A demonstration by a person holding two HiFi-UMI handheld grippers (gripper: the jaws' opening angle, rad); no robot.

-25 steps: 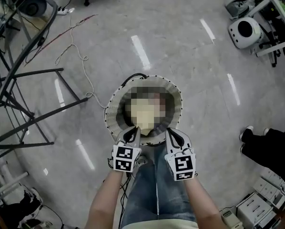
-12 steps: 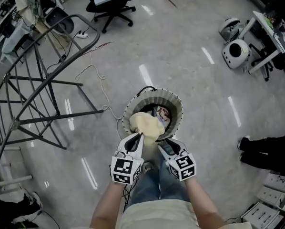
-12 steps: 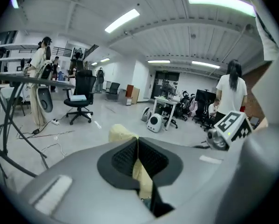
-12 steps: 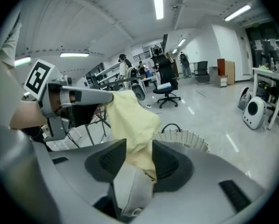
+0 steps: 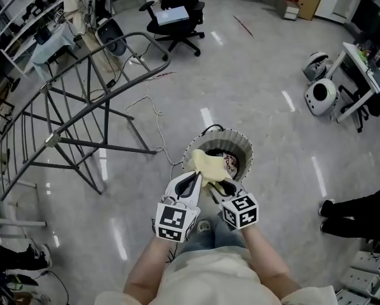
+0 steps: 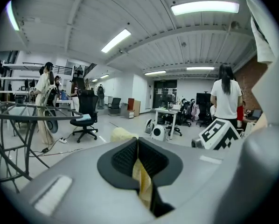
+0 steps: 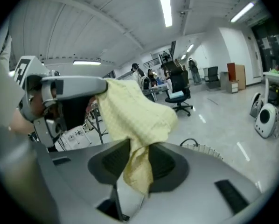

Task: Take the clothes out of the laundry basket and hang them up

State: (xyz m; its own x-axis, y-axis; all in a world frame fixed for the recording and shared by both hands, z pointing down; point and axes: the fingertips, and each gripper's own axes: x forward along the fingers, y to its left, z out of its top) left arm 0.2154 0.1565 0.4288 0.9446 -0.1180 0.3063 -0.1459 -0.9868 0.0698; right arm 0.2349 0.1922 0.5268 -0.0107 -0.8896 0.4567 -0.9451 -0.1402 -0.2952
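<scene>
Closest, the left tongs [image 5: 194,178] are pressed together on a fold of the yellow cloth [image 5: 208,162]. Just beside them the right tongs [image 5: 215,189] stand spread: their jaws have just been opening, and a tail of the same cloth hangs loose between them. The cloth is held above the round laundry basket [image 5: 242,147], which stands on the floor with other clothes inside. Farther left is a metal drying rack [image 5: 82,107], and beyond it a black office chair [image 5: 175,18].
</scene>
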